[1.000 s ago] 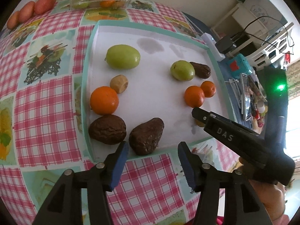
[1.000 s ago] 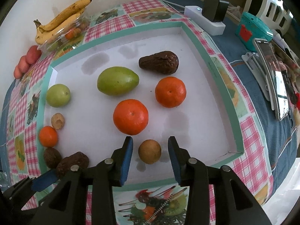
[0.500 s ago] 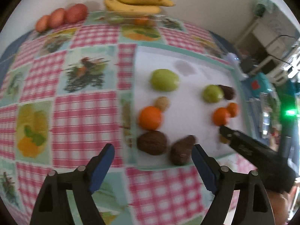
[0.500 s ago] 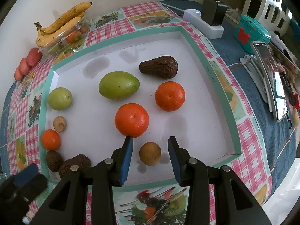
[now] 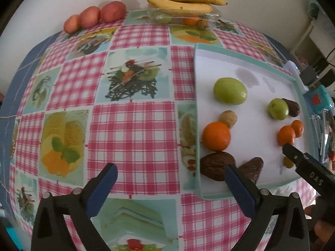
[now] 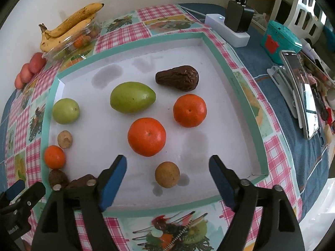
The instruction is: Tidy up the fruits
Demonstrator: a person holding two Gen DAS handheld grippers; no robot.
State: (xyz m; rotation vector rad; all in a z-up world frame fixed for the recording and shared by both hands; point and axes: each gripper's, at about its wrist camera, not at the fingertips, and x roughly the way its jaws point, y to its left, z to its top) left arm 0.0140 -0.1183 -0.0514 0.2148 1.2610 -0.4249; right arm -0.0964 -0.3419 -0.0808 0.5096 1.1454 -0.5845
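A white tray [image 6: 230,138] with a teal rim holds two groups of fruit. Near my right gripper [image 6: 167,169], which is open and empty, lie a small brown round fruit [image 6: 167,174], two oranges [image 6: 147,137] [image 6: 190,110], a green mango [image 6: 132,97] and a dark wrinkled avocado [image 6: 178,78]. At the tray's left edge lie a green fruit [image 5: 229,91], a small brown fruit [image 5: 228,118], an orange [image 5: 216,136] and two dark avocados [image 5: 216,166]. My left gripper [image 5: 170,182] is open and empty over the checkered cloth, left of the tray.
Bananas [image 5: 182,0] rest on a clear plastic box of fruit at the table's back, with three red potatoes [image 5: 94,16] to the left. A power strip [image 6: 228,31], a teal box [image 6: 280,39] and a phone on a stand [image 6: 301,92] sit right of the tray.
My left gripper has opened wide and swung left and back from the tray's front avocados. My right gripper has opened wide around the small brown fruit.
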